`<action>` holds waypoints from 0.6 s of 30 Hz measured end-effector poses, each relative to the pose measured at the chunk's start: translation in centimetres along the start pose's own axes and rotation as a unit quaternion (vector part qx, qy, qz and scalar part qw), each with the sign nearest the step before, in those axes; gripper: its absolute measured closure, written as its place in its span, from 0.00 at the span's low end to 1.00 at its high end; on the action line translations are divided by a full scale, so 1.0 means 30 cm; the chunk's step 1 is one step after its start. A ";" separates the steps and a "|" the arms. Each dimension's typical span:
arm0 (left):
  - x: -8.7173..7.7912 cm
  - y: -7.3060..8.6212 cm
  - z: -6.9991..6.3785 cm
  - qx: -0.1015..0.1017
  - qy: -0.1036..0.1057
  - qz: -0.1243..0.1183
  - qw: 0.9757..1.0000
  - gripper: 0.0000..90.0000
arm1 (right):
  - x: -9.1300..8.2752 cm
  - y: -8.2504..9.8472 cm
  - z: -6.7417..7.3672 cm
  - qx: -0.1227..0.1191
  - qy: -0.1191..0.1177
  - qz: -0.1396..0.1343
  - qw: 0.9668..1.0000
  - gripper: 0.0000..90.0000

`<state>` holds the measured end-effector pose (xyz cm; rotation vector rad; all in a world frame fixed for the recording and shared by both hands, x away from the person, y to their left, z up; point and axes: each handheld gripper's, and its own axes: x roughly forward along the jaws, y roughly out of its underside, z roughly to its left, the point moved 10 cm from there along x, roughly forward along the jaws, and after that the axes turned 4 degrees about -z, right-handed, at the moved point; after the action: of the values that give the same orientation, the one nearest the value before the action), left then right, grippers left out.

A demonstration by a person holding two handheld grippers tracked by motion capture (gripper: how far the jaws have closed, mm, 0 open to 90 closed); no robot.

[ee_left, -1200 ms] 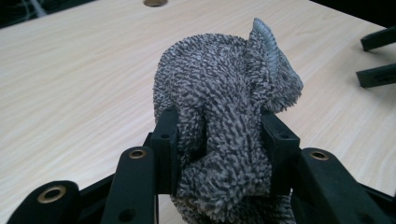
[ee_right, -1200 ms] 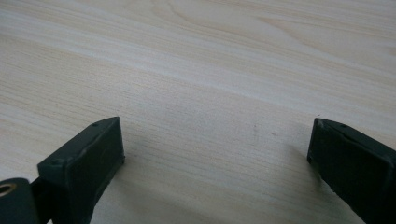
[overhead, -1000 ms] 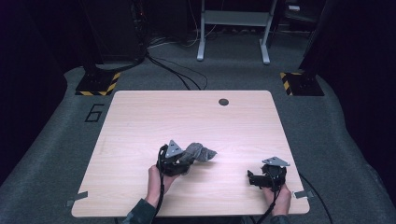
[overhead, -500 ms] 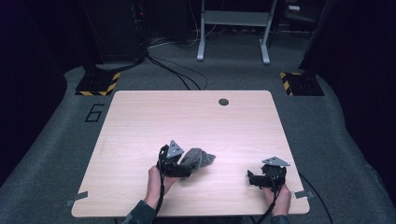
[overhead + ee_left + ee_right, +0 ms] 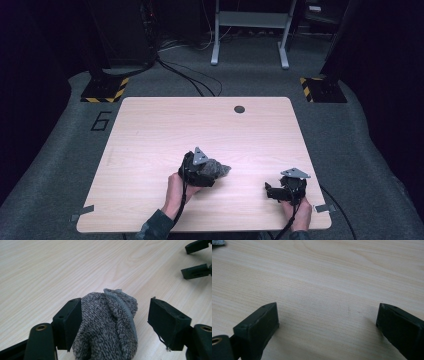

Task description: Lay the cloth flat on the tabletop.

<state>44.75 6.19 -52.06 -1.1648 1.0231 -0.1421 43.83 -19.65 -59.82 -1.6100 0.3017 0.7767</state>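
Note:
A grey speckled cloth [image 5: 220, 170] lies bunched on the wooden table [image 5: 200, 125], near the front middle. My left gripper [image 5: 211, 173] stands around it. In the left gripper view the cloth [image 5: 107, 327] rests against the left pad [image 5: 72, 320], and a gap separates it from the right pad [image 5: 165, 320]. The left gripper [image 5: 115, 302] is open; its jaws have just been opening, then easing in slightly. My right gripper [image 5: 272, 191] rests open near the front right edge, with only bare wood between its jaws [image 5: 327, 312].
A dark round grommet [image 5: 239, 109] sits in the table's far edge. Cables [image 5: 185, 75], two yellow-and-black striped bases [image 5: 105, 90] and a metal stand [image 5: 250, 30] occupy the floor beyond. The right gripper's jaws [image 5: 196, 271] show at the top right of the left gripper view.
The left gripper's jaws have spread apart around the cloth and the hand has shifted slightly right. The cloth looks more bunched up. The right gripper has stayed still.

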 end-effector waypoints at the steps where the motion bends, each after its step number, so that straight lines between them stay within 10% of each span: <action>1: 0.000 0.000 0.000 0.000 0.000 0.000 1.000 0.33 | 0.000 0.000 0.000 0.000 0.000 0.000 1.000 0.04; 9: 0.053 0.008 0.002 0.013 -0.017 0.032 0.999 0.56 | -0.001 0.000 0.000 0.000 0.001 -0.001 1.000 0.04; 18: 0.061 0.014 -0.007 0.014 0.010 0.026 1.000 0.93 | 0.000 0.000 0.000 0.003 0.000 0.000 1.000 0.04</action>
<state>45.46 5.17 -53.48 -1.1125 1.0650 -0.1270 43.84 -19.66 -59.82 -1.6043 0.3045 0.7753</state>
